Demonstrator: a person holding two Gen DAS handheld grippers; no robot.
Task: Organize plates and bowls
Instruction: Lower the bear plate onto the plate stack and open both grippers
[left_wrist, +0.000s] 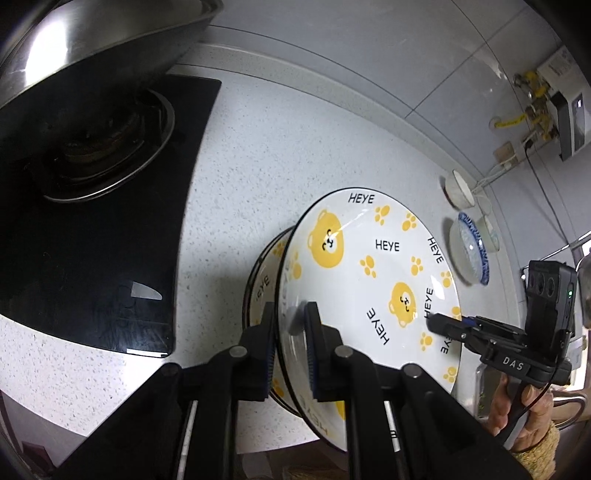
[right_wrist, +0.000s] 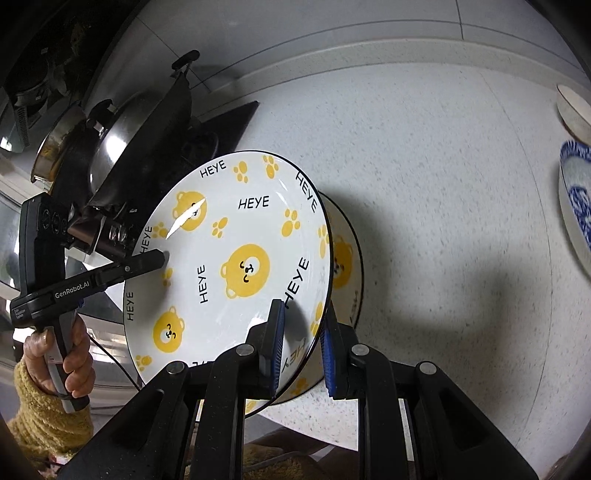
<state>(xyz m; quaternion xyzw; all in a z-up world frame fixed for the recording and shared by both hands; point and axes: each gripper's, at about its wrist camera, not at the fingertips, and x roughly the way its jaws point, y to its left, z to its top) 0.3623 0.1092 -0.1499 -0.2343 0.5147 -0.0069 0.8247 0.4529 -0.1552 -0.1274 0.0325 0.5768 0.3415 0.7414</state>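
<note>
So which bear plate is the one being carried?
The upper bear plate, tilted above the counter and pinched at opposite rims by the left gripper and right gripper. The second bear plate sits beneath it, ungripped.

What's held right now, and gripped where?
The bear plate, held by both: left gripper and right gripper each clamp its rim on opposite sides.

Bear plate (left_wrist: 369, 266) between both grippers' jaws, seemingly aloft

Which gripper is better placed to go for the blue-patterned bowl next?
Probably the right gripper: the blue-patterned bowl lies on its side. Both it and the left gripper clamp the bear-print plate.
</note>
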